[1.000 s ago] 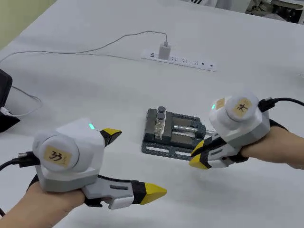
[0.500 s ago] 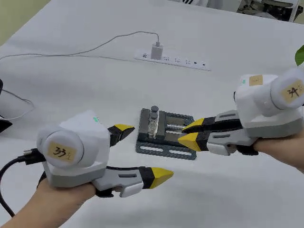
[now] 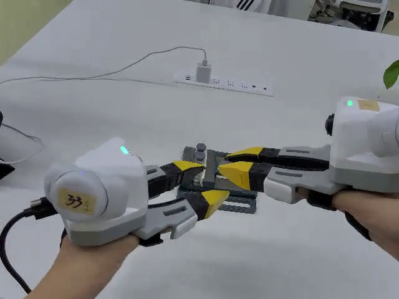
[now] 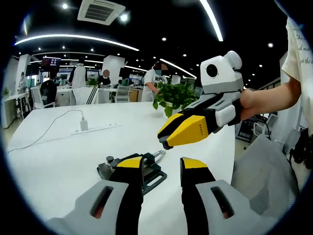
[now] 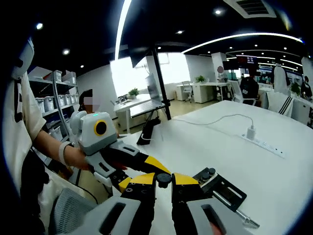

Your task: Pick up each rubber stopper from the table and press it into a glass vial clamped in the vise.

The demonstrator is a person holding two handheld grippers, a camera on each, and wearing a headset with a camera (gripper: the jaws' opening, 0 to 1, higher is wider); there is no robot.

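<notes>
Right gripper [image 3: 225,162]: jaws drawn narrow on a small dark round piece, apparently a rubber stopper [image 5: 164,178] (its own view shows this best, and even there the piece is small). The stopper is carried above the table [image 3: 124,106], near the vise [image 5: 221,187] but not yet over a vial.

Left gripper [image 4: 162,164]: jaws parted with a clear gap and nothing between them. It is held low beside the vise, its tips near those of the right gripper. Judgement: it is placed to steady or guide the insertion.

The vial [image 3: 201,151] stands upright in the vise, clamped so that it takes a downward press, and its top is dark-capped. Whether an open neck stands beside it cannot be told.

Next step, as judged: bring the stopper square over an open neck and press straight down. A tilted push risks the glass.
</notes>
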